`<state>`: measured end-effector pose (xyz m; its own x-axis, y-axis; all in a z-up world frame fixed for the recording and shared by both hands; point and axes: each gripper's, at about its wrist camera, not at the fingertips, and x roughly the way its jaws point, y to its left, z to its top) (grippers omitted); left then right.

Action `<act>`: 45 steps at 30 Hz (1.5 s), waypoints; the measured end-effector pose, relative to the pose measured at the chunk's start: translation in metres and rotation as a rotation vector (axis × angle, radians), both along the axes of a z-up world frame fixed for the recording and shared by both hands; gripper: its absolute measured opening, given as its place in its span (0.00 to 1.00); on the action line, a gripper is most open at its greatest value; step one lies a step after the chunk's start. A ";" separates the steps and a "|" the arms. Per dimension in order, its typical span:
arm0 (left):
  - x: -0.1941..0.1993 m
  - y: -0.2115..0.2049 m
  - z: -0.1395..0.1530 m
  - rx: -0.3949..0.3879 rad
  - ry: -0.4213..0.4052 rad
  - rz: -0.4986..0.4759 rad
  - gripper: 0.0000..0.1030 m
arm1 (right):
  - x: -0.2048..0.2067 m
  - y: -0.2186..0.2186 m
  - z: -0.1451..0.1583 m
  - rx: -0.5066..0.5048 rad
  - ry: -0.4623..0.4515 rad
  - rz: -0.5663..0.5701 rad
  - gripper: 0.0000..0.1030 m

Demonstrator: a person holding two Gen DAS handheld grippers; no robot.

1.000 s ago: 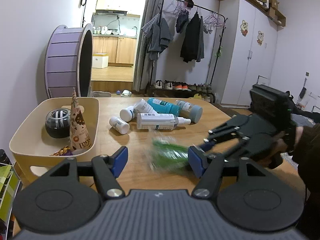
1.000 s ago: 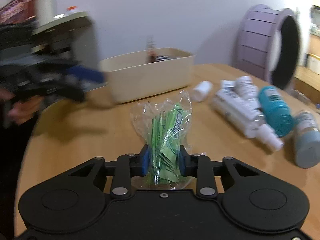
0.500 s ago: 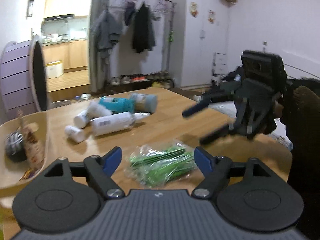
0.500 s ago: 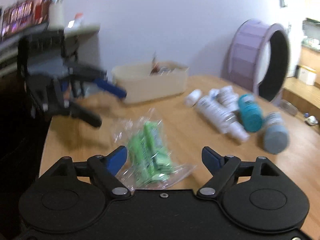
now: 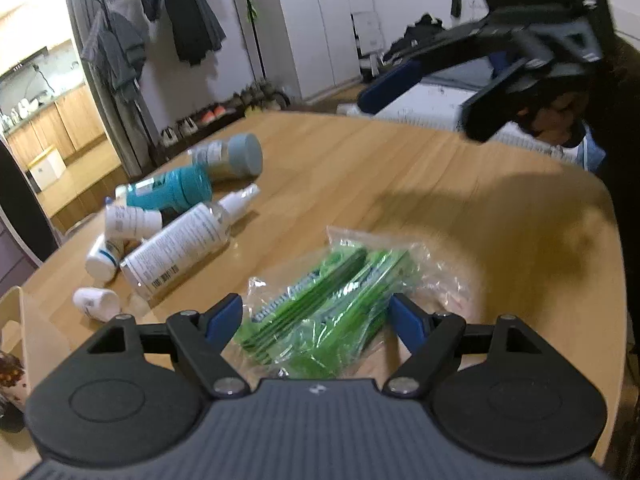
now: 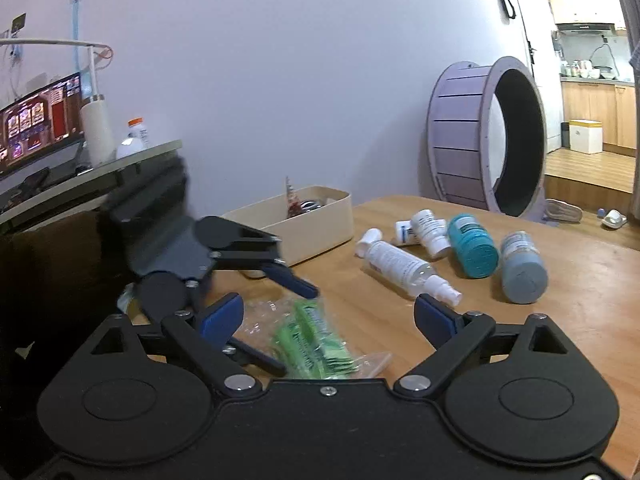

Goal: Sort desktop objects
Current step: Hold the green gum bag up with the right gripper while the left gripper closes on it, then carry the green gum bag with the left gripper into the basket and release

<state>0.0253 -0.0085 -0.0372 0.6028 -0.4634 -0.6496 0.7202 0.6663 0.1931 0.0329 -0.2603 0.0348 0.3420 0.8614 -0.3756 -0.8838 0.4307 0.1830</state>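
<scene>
Left gripper: we see its fingers spread wide, one blue pad on each side of the bag. The pads stand apart from the plastic; nothing is pinched. From the right wrist camera we see the same gripper low over the counter, one finger beyond the bag and one on the near side.

Right gripper: we see its fingers spread wide and holding nothing. In the left wrist camera it hangs in the air above the far edge of the counter, well apart from the bag.

Bag: clear plastic with green sachets inside. We see it lying flat on the counter, between the left fingers and near the counter's edge.

Counter: round-cornered wood surface.

Bottles: we find a loose group lying on their sides, well apart from the bag.
- spray bottle: white label, nozzle pointing away from the left camera.
- teal bottle: beside the spray bottle.
- grey bottle: touching the teal bottle on its far side.
- small white bottles: several, clustered at the left of the group.

Bin: cream, standing on the counter beyond the left gripper. We see a dark round item and a patterned cone-shaped packet inside.

Wheel: large, purple, standing on the floor past the counter.
</scene>
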 end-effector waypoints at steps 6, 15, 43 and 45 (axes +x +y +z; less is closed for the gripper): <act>0.016 0.012 -0.004 -0.087 0.075 0.076 0.66 | -0.003 0.007 0.001 0.015 0.007 -0.011 0.92; 0.000 0.023 0.002 -0.181 0.045 0.150 0.21 | -0.008 0.020 0.001 0.026 0.004 0.003 0.95; -0.031 0.163 0.086 -0.326 -0.156 0.886 0.16 | 0.000 0.053 0.006 0.121 0.015 -0.008 0.96; -0.018 0.164 0.080 -0.287 -0.126 0.928 0.17 | 0.000 0.053 0.004 0.114 0.017 -0.006 0.97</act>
